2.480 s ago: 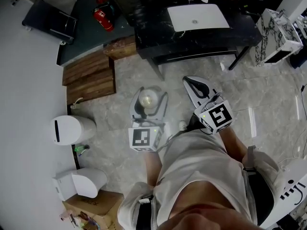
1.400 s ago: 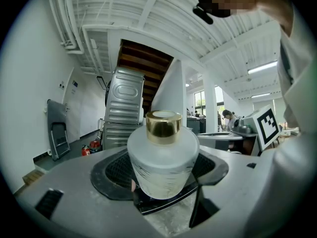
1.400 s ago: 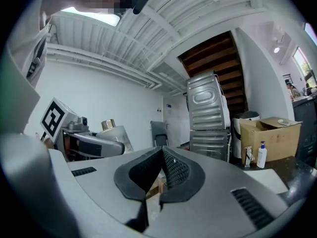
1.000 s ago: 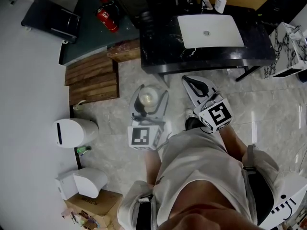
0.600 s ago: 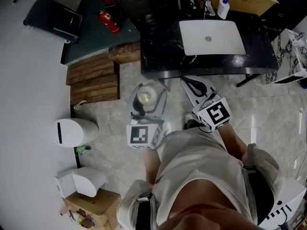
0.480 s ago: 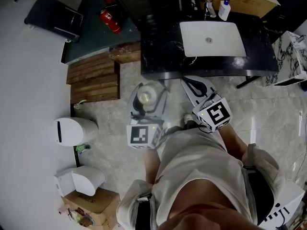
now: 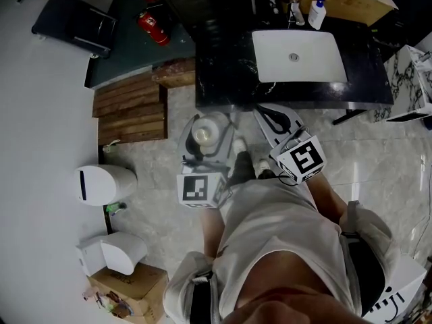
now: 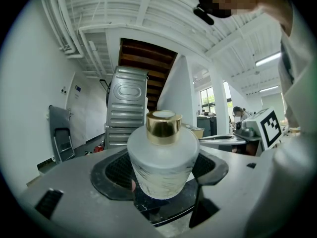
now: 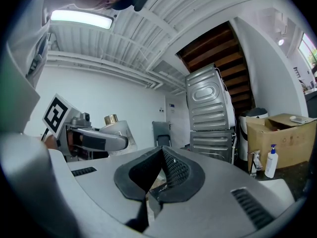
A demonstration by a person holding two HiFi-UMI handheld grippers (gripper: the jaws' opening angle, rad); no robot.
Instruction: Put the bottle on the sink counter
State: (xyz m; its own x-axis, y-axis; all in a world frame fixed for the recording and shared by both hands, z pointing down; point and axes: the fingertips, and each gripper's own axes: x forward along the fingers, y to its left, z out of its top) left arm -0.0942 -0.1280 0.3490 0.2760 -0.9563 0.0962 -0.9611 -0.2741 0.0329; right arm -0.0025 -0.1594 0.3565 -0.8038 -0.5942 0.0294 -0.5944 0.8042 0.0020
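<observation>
Closer now, the black marble desk (image 7: 223, 79) lies just beyond both tools; the left tool (image 8: 163, 176) clamps a frosted white round glass bottle with gold cap (image 8: 162, 152) short of the desk, its base hidden; the right tool (image 9: 158, 168) has its jaws together, empty.

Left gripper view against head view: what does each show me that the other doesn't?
Left gripper view only: the bottle in side profile, gold cap up, frosted body pinched between the left tongs. Head view only: from above, that bottle hangs over floor, just short of the black counter's front edge. Both: the bottle and the right tongs.
</observation>
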